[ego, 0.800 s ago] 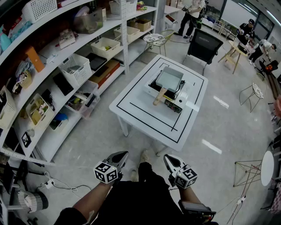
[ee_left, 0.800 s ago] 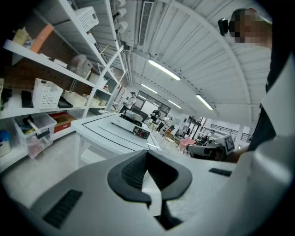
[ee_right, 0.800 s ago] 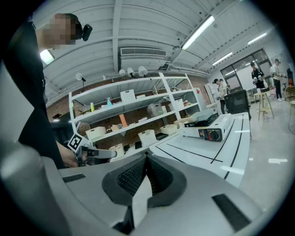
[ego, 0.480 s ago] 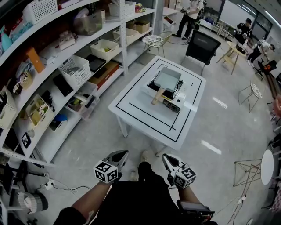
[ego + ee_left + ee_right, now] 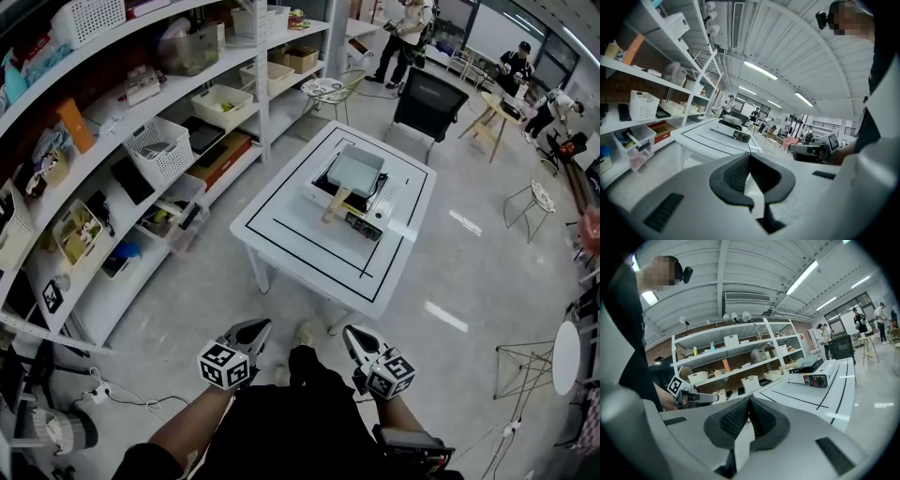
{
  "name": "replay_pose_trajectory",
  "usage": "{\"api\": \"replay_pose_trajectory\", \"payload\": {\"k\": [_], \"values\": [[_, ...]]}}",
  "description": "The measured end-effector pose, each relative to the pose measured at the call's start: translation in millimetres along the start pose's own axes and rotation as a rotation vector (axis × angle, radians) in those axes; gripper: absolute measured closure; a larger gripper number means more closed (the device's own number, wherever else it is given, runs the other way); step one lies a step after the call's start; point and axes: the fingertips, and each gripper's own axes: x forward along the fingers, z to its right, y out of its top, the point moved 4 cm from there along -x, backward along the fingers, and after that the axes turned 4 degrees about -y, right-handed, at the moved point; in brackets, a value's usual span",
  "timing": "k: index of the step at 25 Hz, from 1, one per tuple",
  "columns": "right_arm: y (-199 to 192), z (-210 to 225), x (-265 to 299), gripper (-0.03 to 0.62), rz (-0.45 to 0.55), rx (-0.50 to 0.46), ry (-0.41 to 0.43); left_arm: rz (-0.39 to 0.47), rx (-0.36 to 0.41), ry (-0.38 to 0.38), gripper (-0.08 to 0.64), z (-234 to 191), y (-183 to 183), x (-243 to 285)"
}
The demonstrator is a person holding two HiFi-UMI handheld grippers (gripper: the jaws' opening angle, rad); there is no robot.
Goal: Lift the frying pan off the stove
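Wooden pan handle (image 5: 335,205) (head view only)

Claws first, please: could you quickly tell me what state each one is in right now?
Left claw: closed, holding nothing.
Right claw: closed, holding nothing.

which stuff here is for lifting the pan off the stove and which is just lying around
For the job: frying pan, gas stove, left gripper, right gripper.
Just lying about: shelves, white basket, black chair.
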Motion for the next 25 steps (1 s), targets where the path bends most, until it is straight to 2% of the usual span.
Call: {"api": "replay_pose_trajectory", "payload": {"k": [7, 15, 20, 25], "values": [[0, 3, 12, 0.568, -0.021, -0.001, -0.006, 0.022, -0.009, 0.025, 0.551, -10, 2, -2], [10, 18, 29, 0.568, -0.039, 0.003, -0.042, 0.037, -0.032, 0.013, 0.551, -24, 11, 9], [18, 29, 43, 0.568, -0.043, 0.039, -0.049, 0.008, -0.05, 0.036, 0.551, -42, 15, 23], [23, 52, 62, 0.568, -0.053, 0.033, -0.055, -0.016, -0.027, 0.062, 0.551, -59, 30, 44]]}}
